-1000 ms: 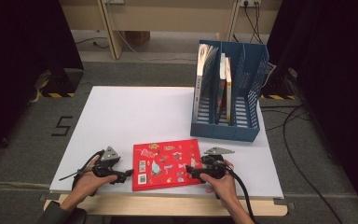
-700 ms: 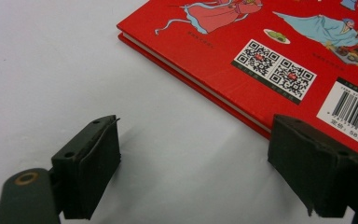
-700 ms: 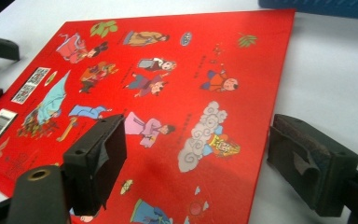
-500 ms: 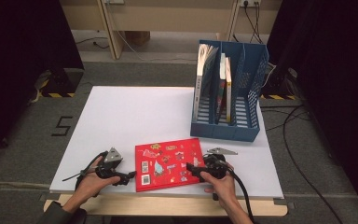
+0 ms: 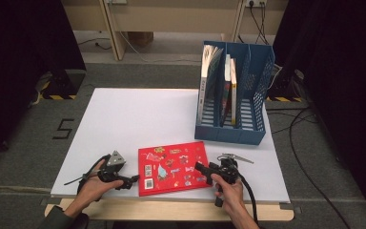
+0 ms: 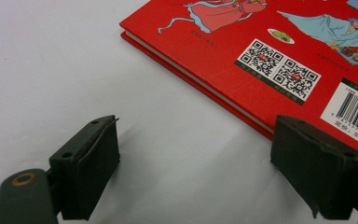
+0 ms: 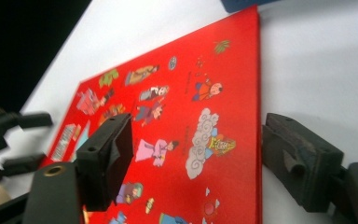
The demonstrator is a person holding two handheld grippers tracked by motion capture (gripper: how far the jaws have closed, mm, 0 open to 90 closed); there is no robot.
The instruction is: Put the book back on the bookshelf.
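A red picture book (image 5: 174, 167) lies flat near the table's front edge, back cover up with a barcode and QR codes. My left gripper (image 5: 132, 180) is open just off the book's left edge. In the left gripper view, the book's (image 6: 261, 46) near corner lies ahead of the gripper (image 6: 200, 163), beside the right-hand jaw. My right gripper (image 5: 201, 168) is open at the book's right edge. In the right gripper view the gripper (image 7: 196, 158) straddles that edge of the book (image 7: 177, 116), one jaw over the cover, the other over bare table.
A blue slotted file rack (image 5: 233, 133) stands behind the book at the right, with upright books (image 5: 209, 81) in its left slots. White tabletop (image 5: 133, 119) spreads to the left and back. The left gripper (image 7: 9, 140) appears far off in the right gripper view.
Both hands have edged slightly closer to the book's sides. The book has shifted a touch to the right.
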